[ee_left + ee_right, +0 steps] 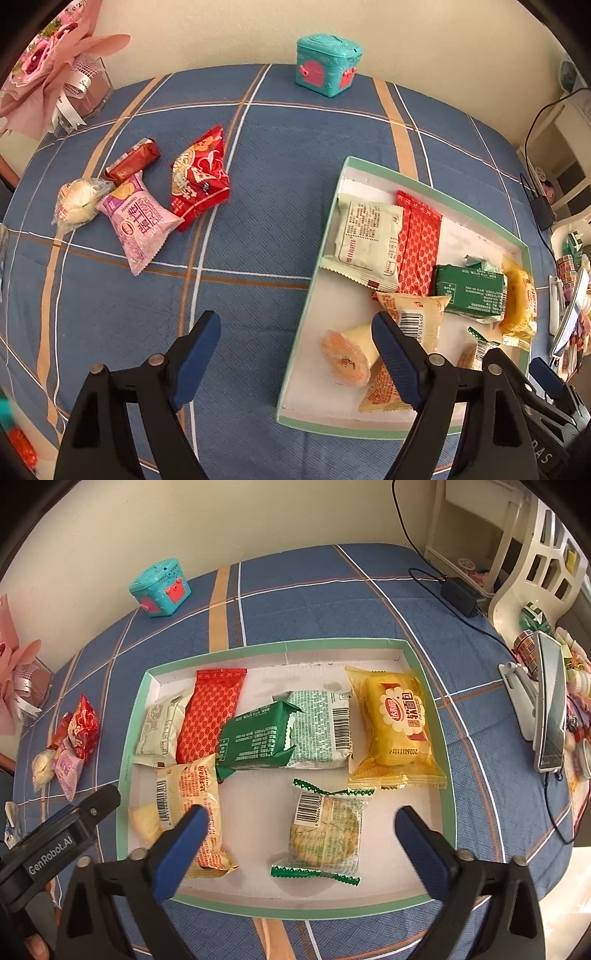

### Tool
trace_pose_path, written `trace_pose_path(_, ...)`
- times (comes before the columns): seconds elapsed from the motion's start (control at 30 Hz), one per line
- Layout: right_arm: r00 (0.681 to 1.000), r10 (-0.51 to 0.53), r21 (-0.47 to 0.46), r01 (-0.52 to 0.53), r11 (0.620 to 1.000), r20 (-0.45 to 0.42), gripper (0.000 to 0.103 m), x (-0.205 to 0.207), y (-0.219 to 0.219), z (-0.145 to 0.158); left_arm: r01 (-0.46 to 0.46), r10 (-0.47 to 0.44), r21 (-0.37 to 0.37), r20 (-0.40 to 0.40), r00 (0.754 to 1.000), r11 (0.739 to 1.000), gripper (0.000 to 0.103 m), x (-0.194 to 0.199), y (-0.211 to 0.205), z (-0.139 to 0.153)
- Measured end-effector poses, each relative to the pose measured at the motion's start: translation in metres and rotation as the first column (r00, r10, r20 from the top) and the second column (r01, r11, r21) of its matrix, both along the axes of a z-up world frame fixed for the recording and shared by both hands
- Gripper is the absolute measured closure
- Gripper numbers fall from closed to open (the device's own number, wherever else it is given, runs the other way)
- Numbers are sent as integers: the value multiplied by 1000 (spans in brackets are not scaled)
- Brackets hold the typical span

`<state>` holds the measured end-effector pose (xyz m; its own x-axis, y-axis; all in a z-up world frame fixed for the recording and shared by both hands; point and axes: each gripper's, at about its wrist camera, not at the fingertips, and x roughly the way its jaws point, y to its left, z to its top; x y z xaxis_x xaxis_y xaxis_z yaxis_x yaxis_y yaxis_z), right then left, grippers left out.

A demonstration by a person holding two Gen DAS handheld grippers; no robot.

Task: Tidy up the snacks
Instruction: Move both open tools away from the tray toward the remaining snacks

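Left of the shallow green-rimmed cardboard tray (325, 229), four wrapped snacks wait on the blue plaid cloth (258, 221), nearest the pink foil packet (138, 225). Both the left gripper (295, 363) and right gripper (299, 845) stand released, empty. Best approach the packet's puffed middle, then lay it in the tray's bare floor.

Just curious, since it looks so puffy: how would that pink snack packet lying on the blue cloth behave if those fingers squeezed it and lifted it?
The pink snack packet looks puffed like a pillow, so it would probably give under pressure and feel light. Its glossy film may be a bit slippery. The crimped ends look floppy; gripping the middle seems safer.
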<state>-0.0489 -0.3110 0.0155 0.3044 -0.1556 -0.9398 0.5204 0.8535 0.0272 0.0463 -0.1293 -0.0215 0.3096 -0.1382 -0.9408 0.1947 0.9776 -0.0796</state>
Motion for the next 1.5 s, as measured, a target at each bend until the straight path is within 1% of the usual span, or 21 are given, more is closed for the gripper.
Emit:
trace_pose_path(0.03,1000,3,0,-3,1000,1,0,0,0,0,-2,2,5,8,1000,1000,17,0,1,1)
trace_pose_path(0.13,1000,11,3,-11,1000,7,0,1,3,0,-9,8,22,34,999,1000,8,1,3,4)
trace_pose_path(0.33,999,35,-11,-35,999,22,0,5,11,0,-24,24,8,53,998,1000,7,5,10,8)
trace_pose_path(0.53,997,62,-17,-62,998,41,0,9,22,1,-49,50,-13,54,997,999,7,11,25,9)
trace_pose_path(0.67,994,92,-21,-91,996,53,0,13,33,2,-90,91,-14,59,994,996,7,18,44,12)
trace_pose_path(0.73,992,106,-14,-106,994,67,0,17,39,3,-116,116,-5,76,990,993,7,21,57,17)
trace_pose_path(0.83,989,115,1,-116,993,91,0,21,48,5,-132,130,12,95,987,991,7,26,73,22)
trace_pose_path(0.93,985,140,-5,-140,990,102,0,27,61,6,-158,154,29,103,983,987,7,30,92,27)
trace_pose_path(1.13,971,211,-17,-211,977,113,0,44,93,8,-220,218,9,121,968,975,7,34,127,38)
trace_pose_path(1.27,967,223,-21,-222,975,121,0,54,108,9,-251,251,-20,102,963,968,7,40,145,34)
trace_pose_path(1.5,949,276,-6,-278,961,155,0,80,140,12,-288,289,-29,83,954,957,7,50,165,30)
